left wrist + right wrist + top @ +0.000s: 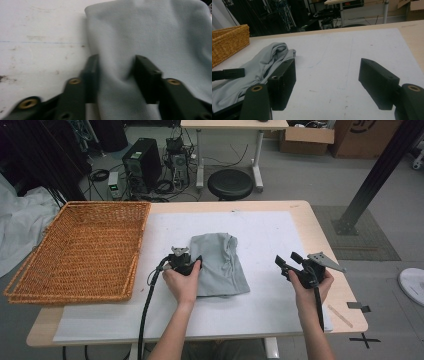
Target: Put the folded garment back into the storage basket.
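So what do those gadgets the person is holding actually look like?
Each hand grips a small black tool. The left gripper has a small grey piece on top and a thick black cable trailing off the table's near edge. The right gripper carries a grey three-cornered plate. Up close, the jaws are blocky black pads with brass-coloured screws. Forearms are bare, no sleeves visible.
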Demonstrator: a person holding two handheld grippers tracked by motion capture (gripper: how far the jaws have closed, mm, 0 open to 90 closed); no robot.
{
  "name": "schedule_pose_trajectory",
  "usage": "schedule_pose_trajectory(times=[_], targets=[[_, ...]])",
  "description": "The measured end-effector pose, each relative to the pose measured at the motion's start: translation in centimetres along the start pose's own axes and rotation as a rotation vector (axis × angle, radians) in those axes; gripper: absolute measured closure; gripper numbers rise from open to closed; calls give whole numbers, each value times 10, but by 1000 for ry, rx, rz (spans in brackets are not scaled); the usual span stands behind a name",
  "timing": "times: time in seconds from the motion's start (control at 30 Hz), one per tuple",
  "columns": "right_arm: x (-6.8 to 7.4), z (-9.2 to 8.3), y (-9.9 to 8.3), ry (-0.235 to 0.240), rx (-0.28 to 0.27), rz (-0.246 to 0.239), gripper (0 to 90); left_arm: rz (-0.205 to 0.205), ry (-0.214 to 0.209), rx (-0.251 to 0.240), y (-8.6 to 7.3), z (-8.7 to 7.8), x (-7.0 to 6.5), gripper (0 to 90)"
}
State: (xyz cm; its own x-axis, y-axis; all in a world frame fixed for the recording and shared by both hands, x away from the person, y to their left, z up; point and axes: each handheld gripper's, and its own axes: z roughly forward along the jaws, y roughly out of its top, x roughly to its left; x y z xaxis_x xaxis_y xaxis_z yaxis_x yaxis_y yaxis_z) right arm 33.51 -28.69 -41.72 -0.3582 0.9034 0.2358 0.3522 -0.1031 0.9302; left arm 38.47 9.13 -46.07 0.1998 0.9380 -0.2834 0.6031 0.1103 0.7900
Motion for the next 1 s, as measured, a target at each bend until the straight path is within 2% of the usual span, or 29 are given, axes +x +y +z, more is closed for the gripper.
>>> schedule_pose_trajectory(times=[0.07,0.17,0.33,0.53,0.77,0.9,1.0], targets=[[1,0,0,2,-1,-1,313,3,-2,-4,-1,1,-1,739],[1,0,0,5,1,-3,317,23,3,-14,-2,1,-6,787],[0,-3,1,3,-6,-2,329,14,-23,-25,0,-2,-5,807],[1,-3,2,8,-12,-2,332,-6,-79,-56,6,-8,-3,817],[4,-4,4,12,-16,-4,335,70,-123,-102,23,-19,-12,819],[6,-7,6,12,-24,-5,337,88,-157,-118,32,-26,-19,819],[7,-8,7,11,-27,-6,338,107,-165,-118,39,-32,-21,820]])
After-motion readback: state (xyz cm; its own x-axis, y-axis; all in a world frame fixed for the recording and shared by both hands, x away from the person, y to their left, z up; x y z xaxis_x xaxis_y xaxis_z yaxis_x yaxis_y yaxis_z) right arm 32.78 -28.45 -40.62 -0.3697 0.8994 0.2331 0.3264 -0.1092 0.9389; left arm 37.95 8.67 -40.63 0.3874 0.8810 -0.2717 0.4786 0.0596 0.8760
